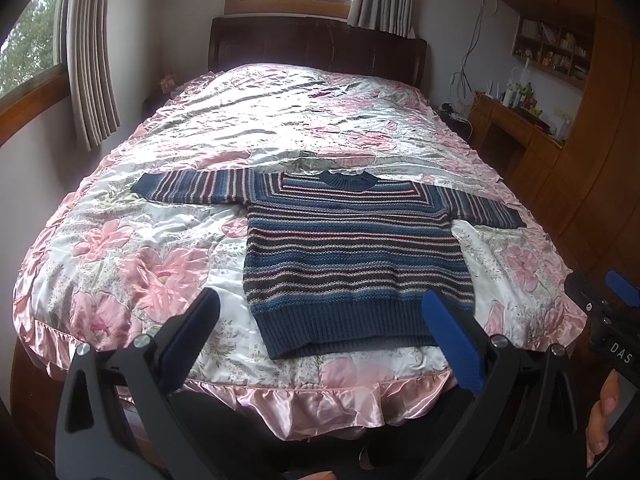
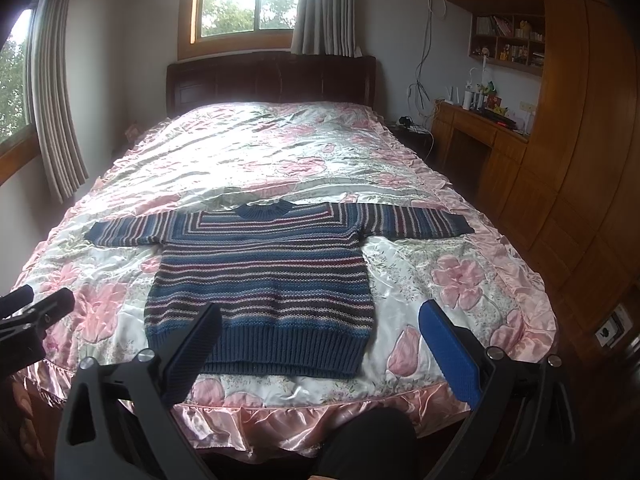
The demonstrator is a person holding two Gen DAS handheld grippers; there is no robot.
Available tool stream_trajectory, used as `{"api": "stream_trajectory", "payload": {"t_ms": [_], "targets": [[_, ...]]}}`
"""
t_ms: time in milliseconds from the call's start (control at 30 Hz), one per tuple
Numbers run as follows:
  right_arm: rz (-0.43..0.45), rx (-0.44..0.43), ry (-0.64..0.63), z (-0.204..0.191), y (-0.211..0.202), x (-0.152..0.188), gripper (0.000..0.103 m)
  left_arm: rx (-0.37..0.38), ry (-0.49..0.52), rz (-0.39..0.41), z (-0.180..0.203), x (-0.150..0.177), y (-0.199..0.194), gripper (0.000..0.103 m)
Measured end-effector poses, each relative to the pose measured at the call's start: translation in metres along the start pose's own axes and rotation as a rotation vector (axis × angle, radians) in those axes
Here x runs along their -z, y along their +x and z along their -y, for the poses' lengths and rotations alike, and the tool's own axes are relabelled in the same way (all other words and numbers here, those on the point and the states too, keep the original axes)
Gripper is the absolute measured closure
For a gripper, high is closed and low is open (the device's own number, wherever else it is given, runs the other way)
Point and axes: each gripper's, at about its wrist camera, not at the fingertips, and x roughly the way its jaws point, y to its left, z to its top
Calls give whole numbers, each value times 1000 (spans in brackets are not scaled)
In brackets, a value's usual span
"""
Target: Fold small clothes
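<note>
A small striped knit sweater (image 1: pixel 352 248) in blue, grey, pink and maroon lies flat on the bed, neck away from me, both sleeves spread out sideways; it shows too in the right wrist view (image 2: pixel 264 284). My left gripper (image 1: pixel 320 304) hovers open above the sweater's hem near the foot of the bed, nothing between its blue pads. My right gripper (image 2: pixel 320 316) is open as well, held over the hem's right part. The right gripper also appears at the edge of the left view (image 1: pixel 612 300), and the left gripper in the right view (image 2: pixel 36 304).
A pink floral satin bedspread (image 1: pixel 160 200) with a ruffled edge covers the bed. A dark wooden headboard (image 1: pixel 316 44) stands at the far end. A wooden desk (image 2: pixel 480 128) and cupboards line the right wall. Curtains (image 1: pixel 88 60) hang at the left.
</note>
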Motion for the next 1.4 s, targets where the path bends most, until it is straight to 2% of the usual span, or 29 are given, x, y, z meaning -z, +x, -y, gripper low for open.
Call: {"api": "stream_trajectory", "payload": {"t_ms": [1400], "targets": [[-1,-6,1,-1,0,4,4,-16,13,17,1,-1,-6,3]]}}
